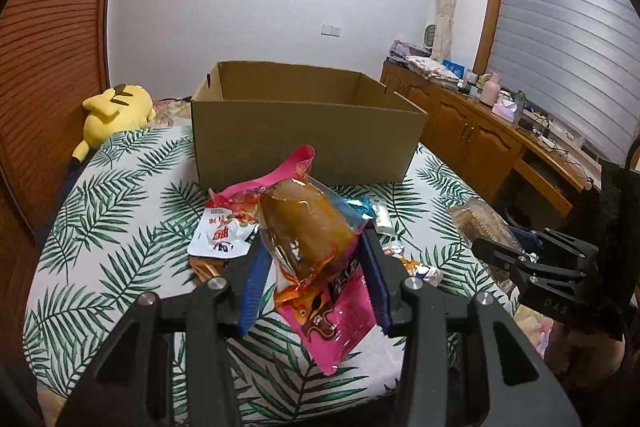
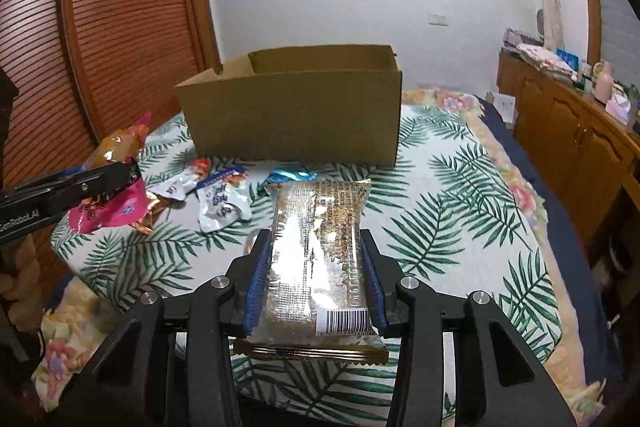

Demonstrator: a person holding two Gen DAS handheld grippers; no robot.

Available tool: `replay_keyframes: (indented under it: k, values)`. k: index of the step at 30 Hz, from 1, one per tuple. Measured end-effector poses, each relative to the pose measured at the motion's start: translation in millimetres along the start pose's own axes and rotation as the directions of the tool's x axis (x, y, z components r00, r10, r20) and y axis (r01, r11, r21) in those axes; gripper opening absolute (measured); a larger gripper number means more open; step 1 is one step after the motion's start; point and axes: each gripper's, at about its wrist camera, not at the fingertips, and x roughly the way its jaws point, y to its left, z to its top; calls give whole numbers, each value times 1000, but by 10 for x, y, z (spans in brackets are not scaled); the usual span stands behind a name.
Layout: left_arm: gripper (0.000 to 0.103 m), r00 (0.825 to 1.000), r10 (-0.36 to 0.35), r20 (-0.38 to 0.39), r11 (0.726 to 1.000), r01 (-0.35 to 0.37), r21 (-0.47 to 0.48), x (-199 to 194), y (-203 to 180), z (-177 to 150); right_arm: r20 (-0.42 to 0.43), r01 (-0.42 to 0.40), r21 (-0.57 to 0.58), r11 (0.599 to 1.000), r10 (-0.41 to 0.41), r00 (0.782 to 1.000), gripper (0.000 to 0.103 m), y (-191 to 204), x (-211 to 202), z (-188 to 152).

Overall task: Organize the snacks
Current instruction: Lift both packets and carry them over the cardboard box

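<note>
An open cardboard box [image 1: 304, 135] stands on the leaf-print bed cover, also in the right wrist view [image 2: 292, 107]. My left gripper [image 1: 316, 247] is shut on a pink packet with a brown snack [image 1: 308, 227] and holds it above the bed; it shows at the left of the right wrist view [image 2: 116, 147]. My right gripper [image 2: 316, 247] is shut on a clear sesame bar packet [image 2: 320, 251], held above the bed; it also shows at the right of the left wrist view [image 1: 484, 227]. Loose white packets [image 2: 224, 203] and a blue packet [image 2: 288, 175] lie before the box.
A yellow plush toy [image 1: 116, 111] lies at the bed's far left by a wooden slatted door [image 1: 52, 67]. A wooden cabinet [image 1: 480, 131] with clutter runs along the right wall. The leaf-print cover [image 2: 460, 195] extends to the right of the box.
</note>
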Motion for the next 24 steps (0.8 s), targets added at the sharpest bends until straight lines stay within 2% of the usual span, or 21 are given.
replay_keyframes:
  k: [12,24]
  values:
    - [43,999,-3,40,999,1,36,-60,-10,245,42,-26,-39,999,27,999,42,123,-66,231]
    - [43,997,-22,70,999,19,44,133,120,569,73,-63,-70,996,68,995,42,174,141,609]
